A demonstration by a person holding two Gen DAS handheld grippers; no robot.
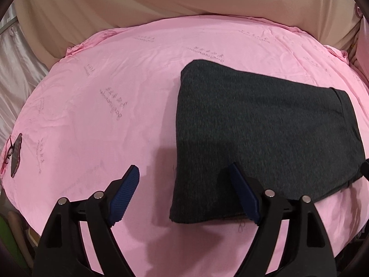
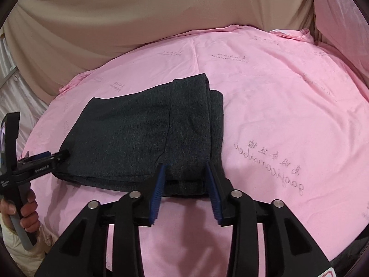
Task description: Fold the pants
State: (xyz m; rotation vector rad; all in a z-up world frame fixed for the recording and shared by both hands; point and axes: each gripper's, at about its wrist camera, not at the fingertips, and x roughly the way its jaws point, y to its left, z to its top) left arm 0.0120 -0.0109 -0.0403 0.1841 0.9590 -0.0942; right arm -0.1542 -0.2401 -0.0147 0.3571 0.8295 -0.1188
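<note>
Dark grey pants (image 1: 260,129) lie folded into a compact rectangle on the pink sheet (image 1: 103,92). My left gripper (image 1: 183,168) is open and empty, hovering over the near left corner of the folded pants. In the right wrist view the pants (image 2: 143,133) show stacked layers along their right side. My right gripper (image 2: 185,168) is open, its blue pads (image 2: 159,189) just in front of the near right edge of the pants, holding nothing. The left gripper (image 2: 49,155) shows at the left of the right wrist view, held by a hand.
The pink sheet (image 2: 288,115) with printed script covers a round-looking surface. Beige fabric (image 1: 161,4) hangs behind it, with white curtain (image 1: 13,64) at far left. A dark butterfly-shaped patch (image 1: 16,154) sits near the sheet's left edge.
</note>
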